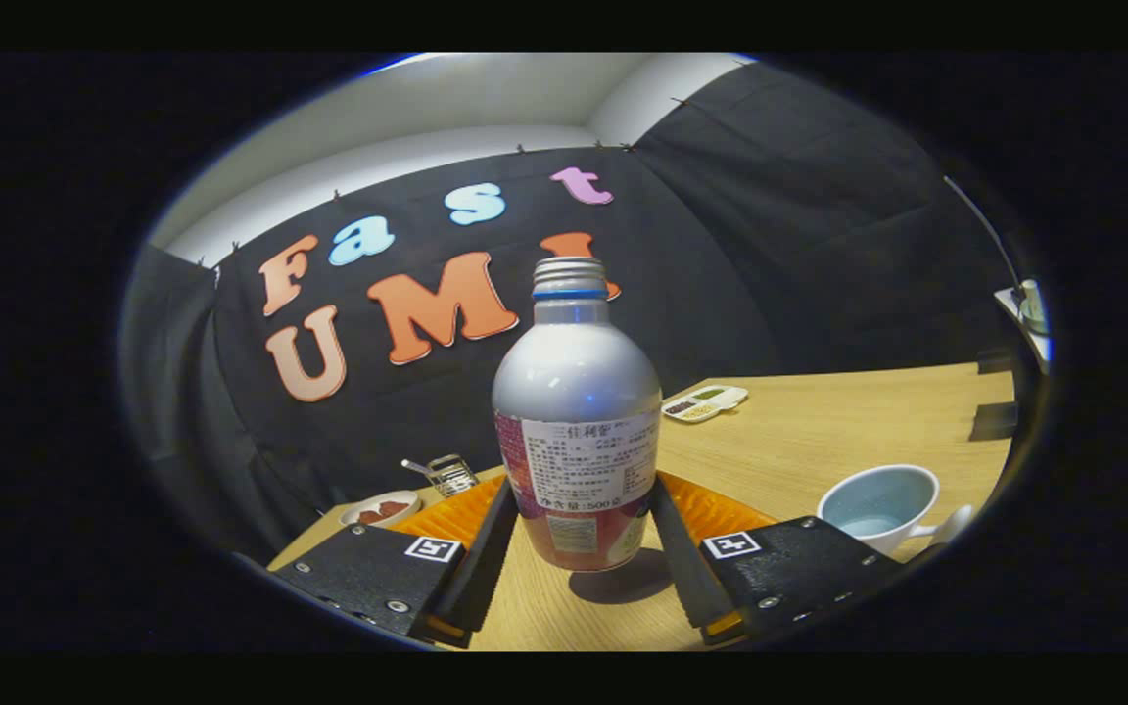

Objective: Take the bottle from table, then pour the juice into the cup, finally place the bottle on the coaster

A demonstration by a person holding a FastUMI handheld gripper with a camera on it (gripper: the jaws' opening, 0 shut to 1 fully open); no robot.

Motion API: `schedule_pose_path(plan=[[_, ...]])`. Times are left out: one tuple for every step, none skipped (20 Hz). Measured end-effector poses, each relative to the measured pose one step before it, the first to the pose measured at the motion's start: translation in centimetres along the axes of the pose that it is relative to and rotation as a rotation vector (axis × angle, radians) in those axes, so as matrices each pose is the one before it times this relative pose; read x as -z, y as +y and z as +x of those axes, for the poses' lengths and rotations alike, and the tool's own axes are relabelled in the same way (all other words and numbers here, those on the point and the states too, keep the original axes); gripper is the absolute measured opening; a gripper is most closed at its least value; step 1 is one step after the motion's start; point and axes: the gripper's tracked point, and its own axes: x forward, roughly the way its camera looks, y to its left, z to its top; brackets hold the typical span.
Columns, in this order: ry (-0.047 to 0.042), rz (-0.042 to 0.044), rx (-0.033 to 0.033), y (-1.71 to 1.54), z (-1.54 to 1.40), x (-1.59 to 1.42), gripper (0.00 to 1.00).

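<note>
The gripper had its two fingers spread apart with the bottle standing upright between them on the wooden table; the left finger ran close along the lower label and the right one sat just beside the base, but neither could be said to press on it, so the grasp looked not yet made. To do this step well, the fingers needed to close evenly on the lower body, square to the label, so that the bottle would not twist or tip as it came off the table; a firm hold seemed wise, since the metal body looked smooth and the load top-heavy if full. The cap was still on, which the pouring would have to reckon with. Just behind the bottle lay the orange coaster, the final resting place. To the right, near the right finger, stood the pale cup, apart from the bottle. Farther off were a small dish and a tray.
</note>
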Motion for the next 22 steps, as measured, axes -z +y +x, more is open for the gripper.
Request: schedule_pose_path(plan=[[0.00277,-0.05009,-0.00091,0.095,0.171,0.237,0.75],[0.00573,-0.05619,0.00171,0.006,0.196,0.291,0.75],[0.01436,-0.05296,-0.005,0.1,0.228,0.502,0.75],[0.0199,-0.04608,-0.00717,0.238,0.179,0.561,0.75],[0.02266,-0.03585,-0.00986,0.496,0.128,0.779,0.75],[0.01741,-0.02929,-0.01178,0.946,0.155,0.705,0.75],[0.02165,-0.03123,-0.00676,0.641,0.348,0.667,0.75],[0.01424,-0.02559,-0.00832,0.198,0.257,0.487,0.75],[0.01493,-0.0228,-0.00165,0.07,0.213,0.427,0.75],[0.01175,-0.01364,-0.00656,0.199,0.176,0.549,0.75],[0.0129,-0.00628,-0.00332,0.132,0.182,0.445,0.75],[0.01478,-0.00311,-0.00496,0.159,0.312,0.466,0.75],[0.00818,-0.00174,-0.00125,0.088,0.219,0.308,0.75],[0.01319,-0.0013,0.00218,-0.117,0.233,0.469,0.76],[0.01071,-0.00233,-0.00248,-0.073,0.07,0.361,0.76],[0.00841,-0.00078,-0.00073,-0.023,0.059,0.337,0.75],[0.00696,-0.00082,-0.00409,-0.006,0.117,0.221,0.75],[0.00348,-0.00028,-0.00164,-0.059,0.168,0.119,0.76],[0.00885,0.00005,-0.0025,0.069,0.092,0.28,0.75],[0.0055,-0.00526,-0.00128,0.023,0.181,0.33,0.75],[0.0094,-0.00294,-0.00113,-0.089,-0.031,0.249,0.75],[-0.01577,0.005,-0.00192,0.106,0.018,-0.298,0.76]])
